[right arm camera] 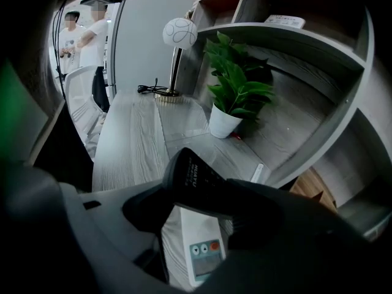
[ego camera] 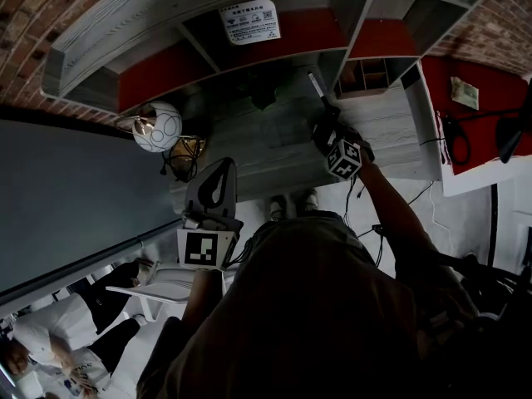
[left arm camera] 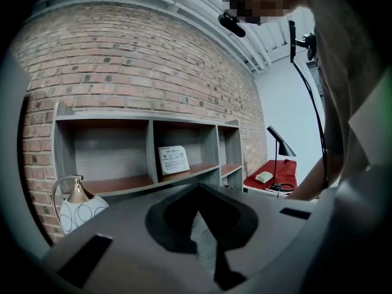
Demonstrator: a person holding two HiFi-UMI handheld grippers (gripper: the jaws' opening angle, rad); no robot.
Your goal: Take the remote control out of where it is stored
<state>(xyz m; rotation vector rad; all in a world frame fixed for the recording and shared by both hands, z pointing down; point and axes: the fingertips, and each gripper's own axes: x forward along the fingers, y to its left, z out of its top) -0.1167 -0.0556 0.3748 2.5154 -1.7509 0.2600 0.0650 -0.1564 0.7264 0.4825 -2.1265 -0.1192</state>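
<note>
We note R tongs (right arm camera: 195,220) wide; slim black plastic remote control (right arm camera: 196,179) lies aslant betw. them, above grey wood-grain desk (right arm camera: 128,146), near its shelf-side edge. L tongs (left arm camera: 199,192) closed tip-to-tip, empty.

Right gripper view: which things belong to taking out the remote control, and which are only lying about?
Belong: white remote control, the desk under it.
Only lying about: potted plant, lamp, card on the shelf, chair.

Matt grey desk (right arm camera: 131,146) w/ wood grain; rough brick wall (left arm camera: 141,66) at 12 o'clock; smooth white plastic remote control (right arm camera: 197,234); smooth lamp globe (ego camera: 156,126).
</note>
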